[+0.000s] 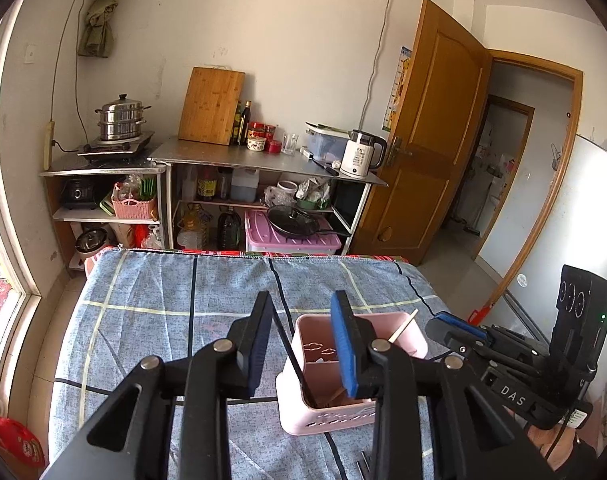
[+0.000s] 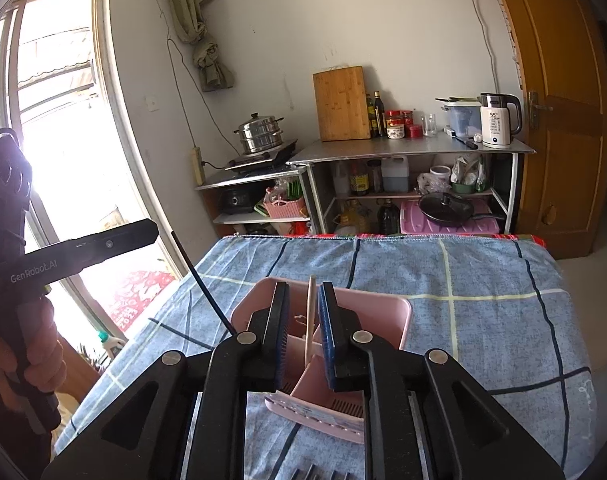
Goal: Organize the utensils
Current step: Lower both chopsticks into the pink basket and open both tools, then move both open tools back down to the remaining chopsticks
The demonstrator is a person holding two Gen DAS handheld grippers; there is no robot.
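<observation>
A pink utensil holder (image 1: 407,342) with inner dividers stands on the blue checked cloth; it also shows in the right wrist view (image 2: 387,312). A black chopstick (image 1: 289,350) leans in its left compartment, between my left gripper's (image 1: 303,340) open jaws, touching neither pad; it also shows in the right wrist view (image 2: 203,280). A pale wooden chopstick (image 2: 309,320) stands in the holder between my right gripper's (image 2: 303,332) open jaws, touching neither pad. In the left wrist view the wooden chopstick's (image 1: 403,326) tip pokes out at the holder's right side, next to the right gripper (image 1: 455,330).
Dark utensil ends lie on the cloth at the near edge (image 2: 315,472). The table (image 1: 163,300) is covered by the cloth. Behind it stand metal shelves (image 1: 263,160) with a kettle, a cutting board, bottles and pots. A window is at the left, a wooden door (image 1: 431,128) at the right.
</observation>
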